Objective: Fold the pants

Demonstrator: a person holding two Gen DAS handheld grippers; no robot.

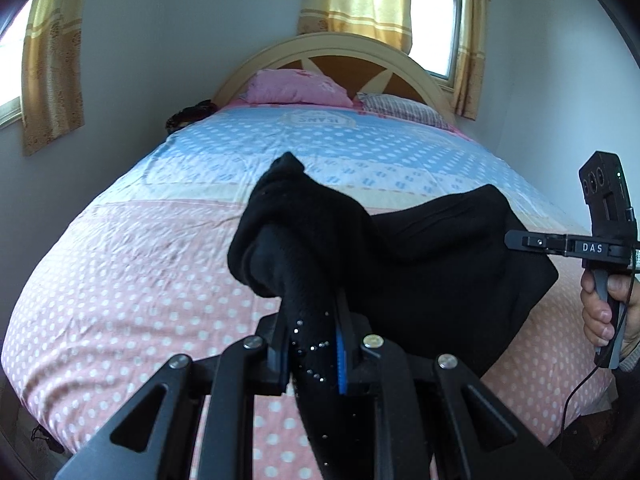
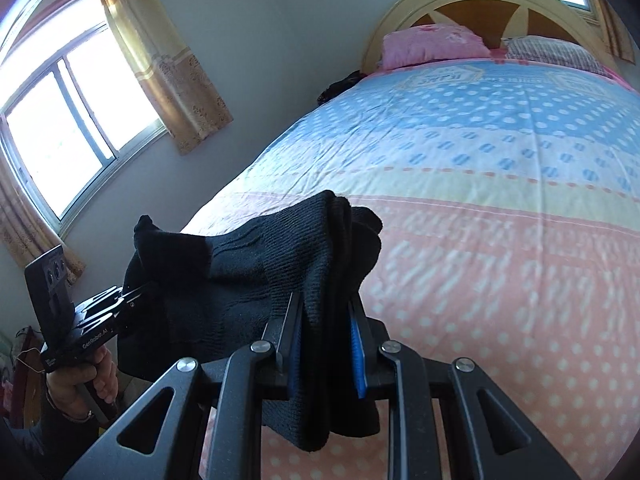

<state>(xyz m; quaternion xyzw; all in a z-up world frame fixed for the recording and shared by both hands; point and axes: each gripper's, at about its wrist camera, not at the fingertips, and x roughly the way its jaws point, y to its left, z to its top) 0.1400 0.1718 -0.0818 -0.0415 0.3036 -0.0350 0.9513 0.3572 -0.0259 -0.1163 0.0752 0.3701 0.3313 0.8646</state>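
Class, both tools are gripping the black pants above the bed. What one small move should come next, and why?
Probably lower both tools to lay the pants flat on the bedspread. The left tool and right tool each clamp bunched fabric, and the cloth sags between them, so nothing is spread for folding yet.

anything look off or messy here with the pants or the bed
Nothing is damaged or spilled. The black pants are bunched, not flat: they hang between the left claw and the right claw, both shut on the fabric above the polka-dot bedsheet, which is lightly wrinkled.
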